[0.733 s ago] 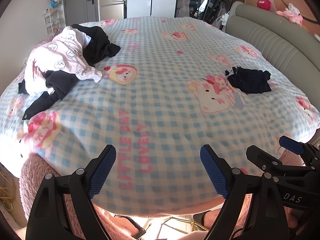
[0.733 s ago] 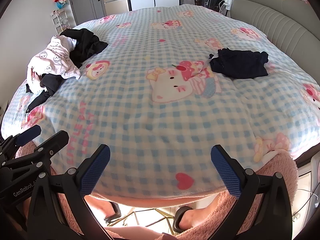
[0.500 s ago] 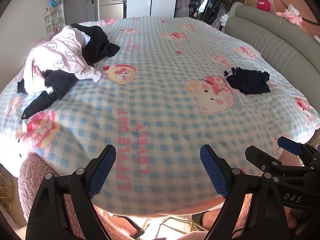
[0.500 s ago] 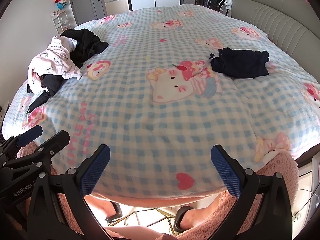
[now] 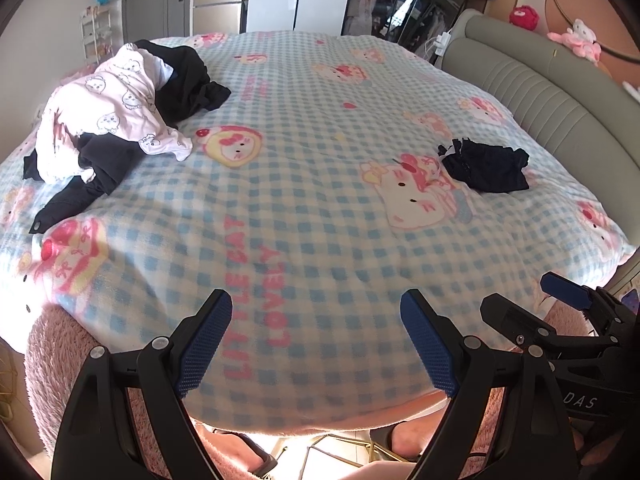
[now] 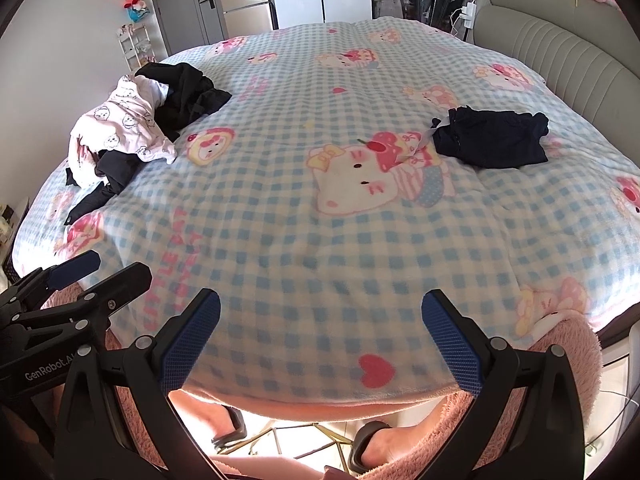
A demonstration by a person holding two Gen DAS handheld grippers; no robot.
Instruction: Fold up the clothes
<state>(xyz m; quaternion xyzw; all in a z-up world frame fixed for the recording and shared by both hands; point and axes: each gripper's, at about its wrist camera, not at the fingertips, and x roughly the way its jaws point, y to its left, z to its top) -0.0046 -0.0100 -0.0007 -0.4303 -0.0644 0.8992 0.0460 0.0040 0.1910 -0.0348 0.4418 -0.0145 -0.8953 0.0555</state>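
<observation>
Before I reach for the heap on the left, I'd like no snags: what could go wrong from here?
1. In the heap, the pink printed garment and the black clothes are tangled; a pull on one would likely drag the other.
2. Both the left gripper and right gripper stand open at the near edge, far from the heap, so a long lean is likely.
3. The fleece blanket is soft; a low pinch may catch it.

Left claw (image 5: 316,340) agape, right claw (image 6: 320,340) agape
</observation>
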